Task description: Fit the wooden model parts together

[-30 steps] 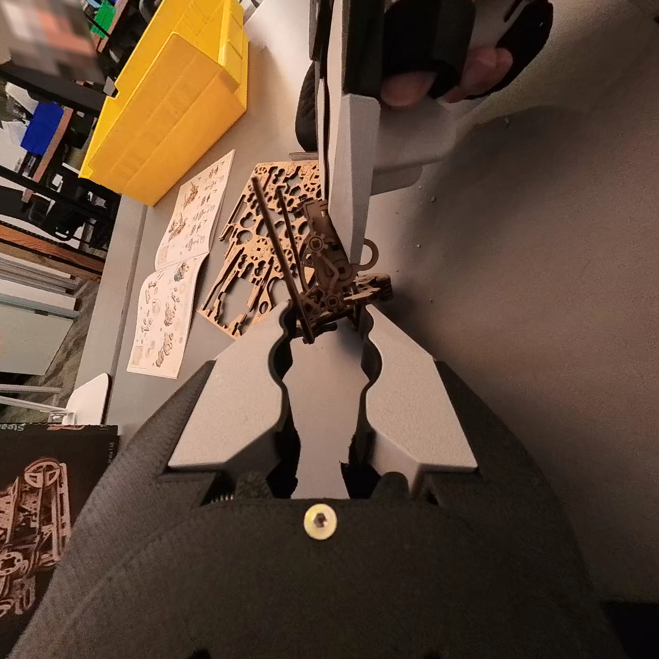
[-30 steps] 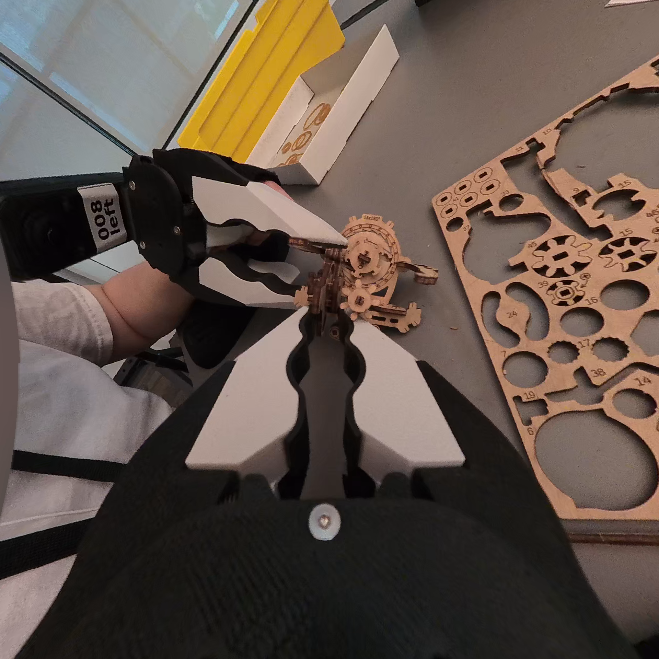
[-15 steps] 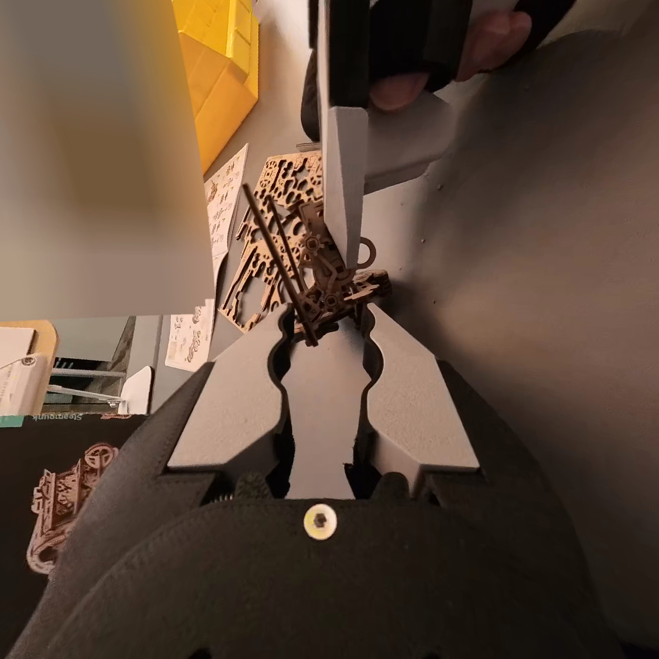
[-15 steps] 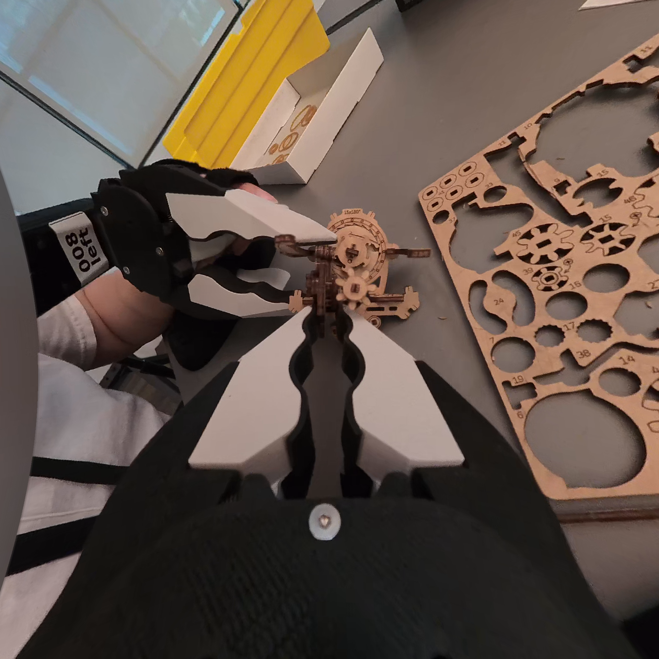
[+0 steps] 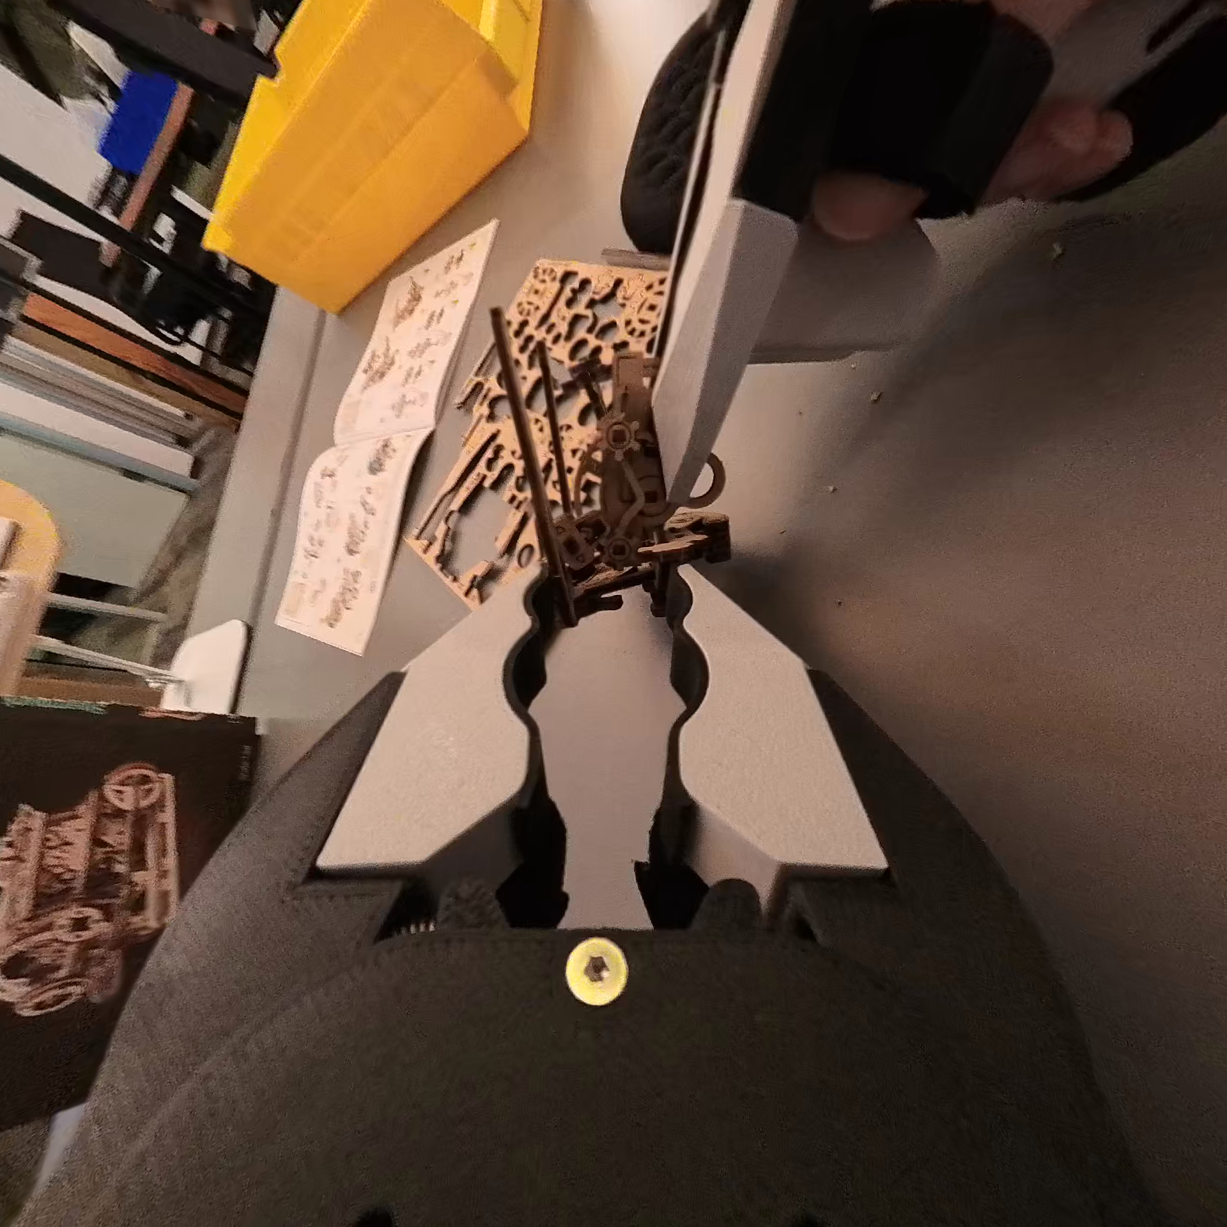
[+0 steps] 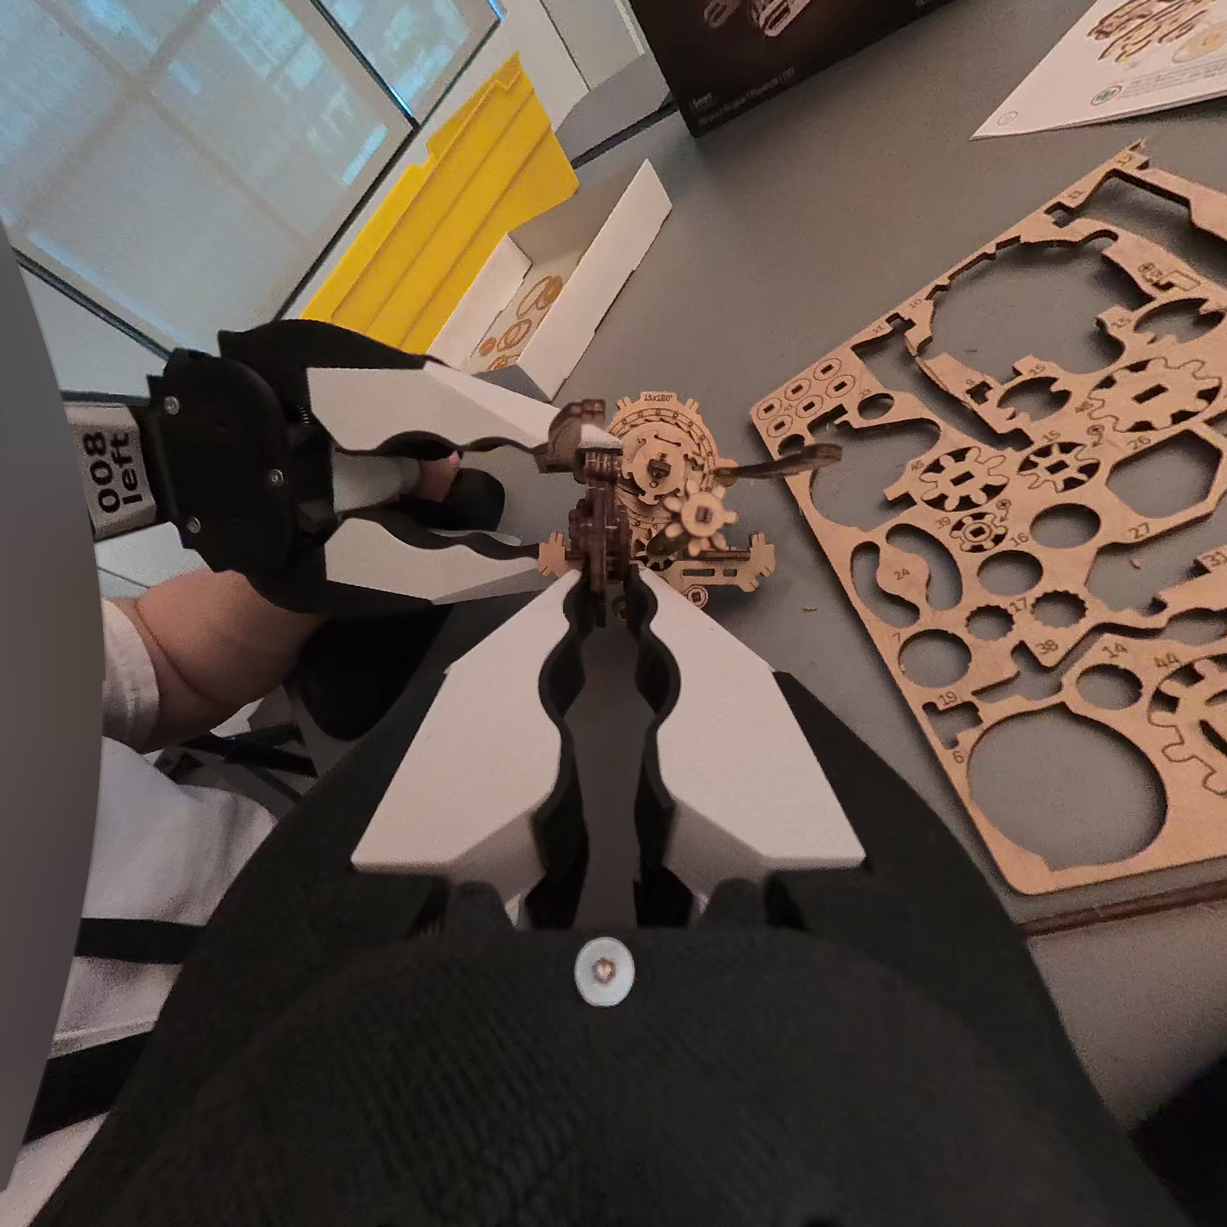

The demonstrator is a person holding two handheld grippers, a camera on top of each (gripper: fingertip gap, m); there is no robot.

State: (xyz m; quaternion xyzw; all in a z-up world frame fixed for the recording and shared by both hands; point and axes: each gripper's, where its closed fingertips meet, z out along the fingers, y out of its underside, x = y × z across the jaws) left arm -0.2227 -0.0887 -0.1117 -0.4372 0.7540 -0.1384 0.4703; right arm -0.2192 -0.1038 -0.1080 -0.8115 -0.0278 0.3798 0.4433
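A small wooden model point(image 6: 601, 524) with a round dial, a little gear point(image 6: 700, 514) and a crank arm is held over the grey table point(image 6: 763, 265). My right gripper point(image 6: 601, 587) is shut on its lower edge from below. My left gripper point(image 6: 571, 501) comes in from the left and is shut across the same model, one tip above and one below. In the left wrist view the left gripper point(image 5: 611, 591) grips the model point(image 5: 624, 518), and a finger point(image 5: 717, 319) of the right gripper reaches down onto it from the top. Two thin rods stick up from the model.
A punched-out wooden parts sheet point(image 6: 996, 531) lies to the right and also shows in the left wrist view point(image 5: 491, 465). An open instruction booklet point(image 5: 378, 451), a yellow bin point(image 5: 372, 153), a dark kit box point(image 5: 99, 830) and a white box with loose parts point(image 6: 564, 299) lie around. My two grippers' fingertips are within a few centimetres of each other.
Both grippers have stayed shut on the model. They have swung and tilted together with it, so the crank arm now points more to the right and the background has shifted.
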